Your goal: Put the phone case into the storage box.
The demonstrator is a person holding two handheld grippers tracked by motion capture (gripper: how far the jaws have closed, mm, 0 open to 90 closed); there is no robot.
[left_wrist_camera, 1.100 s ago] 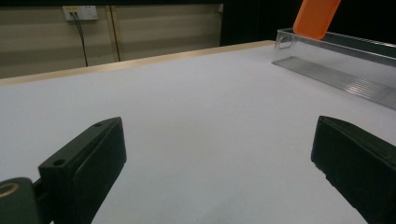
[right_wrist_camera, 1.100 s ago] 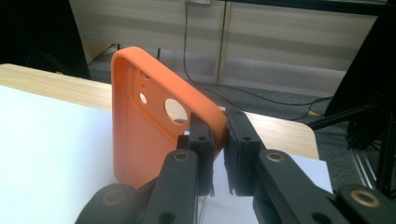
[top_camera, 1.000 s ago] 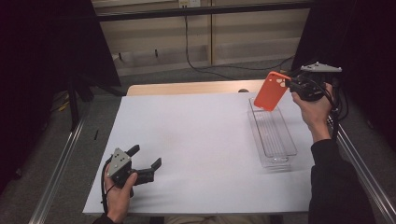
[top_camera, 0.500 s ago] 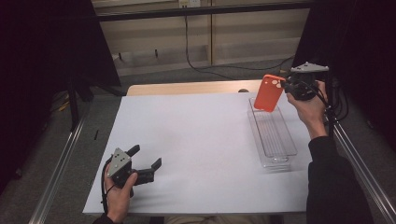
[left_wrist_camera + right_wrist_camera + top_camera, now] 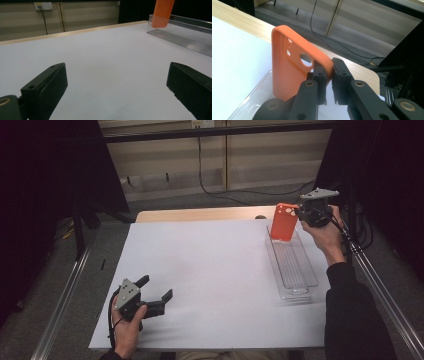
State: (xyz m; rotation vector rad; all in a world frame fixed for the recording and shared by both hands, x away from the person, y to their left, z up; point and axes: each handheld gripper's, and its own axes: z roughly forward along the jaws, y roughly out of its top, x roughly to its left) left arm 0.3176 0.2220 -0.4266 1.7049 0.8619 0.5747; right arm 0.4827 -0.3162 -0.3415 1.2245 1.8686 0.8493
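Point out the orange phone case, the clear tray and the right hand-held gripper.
orange phone case [image 5: 283, 222], high view, middle of its back.
clear tray [image 5: 300, 291], high view, near end wall.
right hand-held gripper [image 5: 329, 72], right gripper view, between fingertips.

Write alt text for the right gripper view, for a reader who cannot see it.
The right tongs are shut on the edge of an orange phone case, holding it upright above the end of a clear plastic tray. Behind lie the white table cover, a wooden table edge and a cable on the floor.

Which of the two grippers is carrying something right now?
The right gripper, at the table's far right corner: its jaws pinch the orange phone case's edge above the clear tray. The left gripper hangs open, empty.
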